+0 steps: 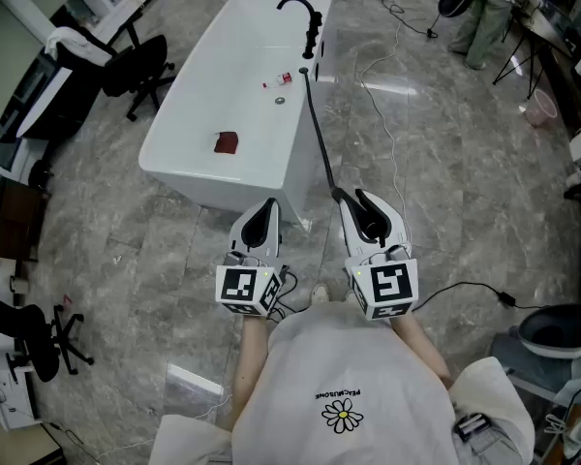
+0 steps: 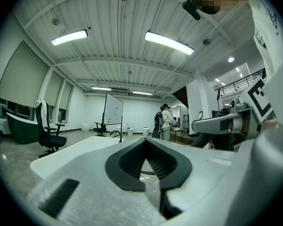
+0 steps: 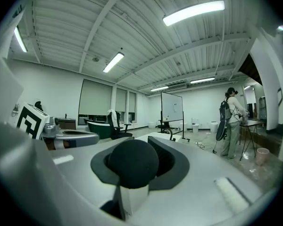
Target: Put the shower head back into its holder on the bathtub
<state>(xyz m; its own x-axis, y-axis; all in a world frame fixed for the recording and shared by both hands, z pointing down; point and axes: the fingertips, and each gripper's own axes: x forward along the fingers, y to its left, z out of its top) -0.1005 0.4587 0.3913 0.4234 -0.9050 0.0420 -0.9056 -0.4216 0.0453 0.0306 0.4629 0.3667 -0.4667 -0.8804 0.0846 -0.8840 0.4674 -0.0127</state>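
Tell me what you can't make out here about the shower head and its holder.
- Holder: head view, too small to tell apart from the faucet.
- Shower head: right gripper view shows only a black rounded end; the right gripper covers the rest.
- Red-and-white item in the bathtub: head view, too small.

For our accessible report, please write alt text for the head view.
Seen from above, a person's right gripper holds a black shower head, whose hose runs to a white bathtub ahead. The left gripper is shut and empty beside it.
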